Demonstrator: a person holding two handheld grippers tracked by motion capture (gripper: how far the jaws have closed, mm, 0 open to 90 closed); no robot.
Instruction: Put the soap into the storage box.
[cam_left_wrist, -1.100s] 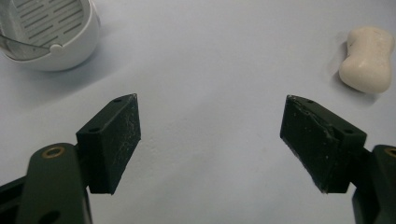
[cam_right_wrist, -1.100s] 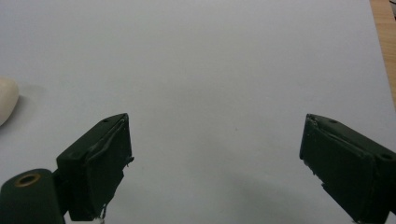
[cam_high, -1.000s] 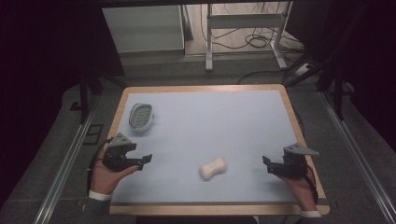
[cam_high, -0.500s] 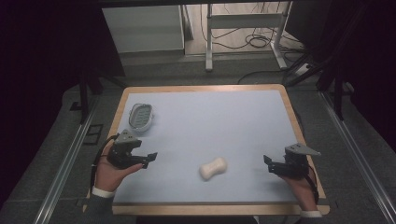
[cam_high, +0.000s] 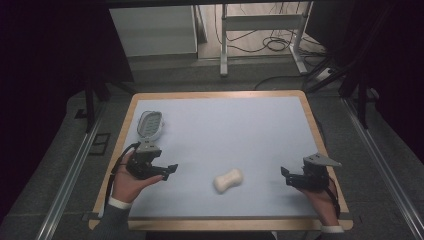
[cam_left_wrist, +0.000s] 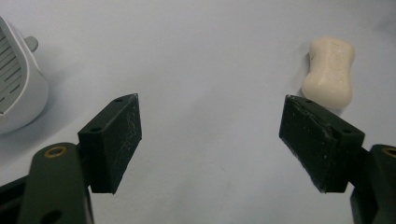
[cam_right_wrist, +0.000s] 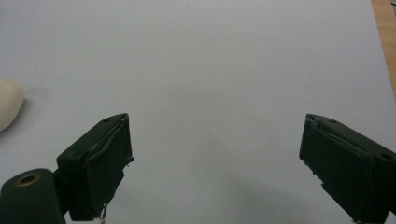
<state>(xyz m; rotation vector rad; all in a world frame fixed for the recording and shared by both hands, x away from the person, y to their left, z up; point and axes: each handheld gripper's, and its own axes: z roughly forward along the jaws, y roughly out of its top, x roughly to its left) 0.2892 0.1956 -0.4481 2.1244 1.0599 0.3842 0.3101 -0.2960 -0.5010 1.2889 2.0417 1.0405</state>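
Both grippers stood wide open and empty: the left gripper (cam_high: 169, 171) near the soap bar (cam_high: 228, 180), the right gripper (cam_high: 287, 176) farther off. The soap bar lay untouched on the mat (cam_high: 225, 130), well apart from the soap dish (cam_high: 150, 124); judged, all handling remained undone.

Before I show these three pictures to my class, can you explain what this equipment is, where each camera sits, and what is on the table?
A person sits at a table with a pale blue top, holding a hand-held two-jaw gripper in each hand. The high view looks down from above: the left gripper is at its left, the right gripper at its right. The other two pictures come from cameras riding on each gripper, looking along its black jaws. On the table lie a cream bar of soap and a white slotted soap dish. Both grippers are open and hold nothing.
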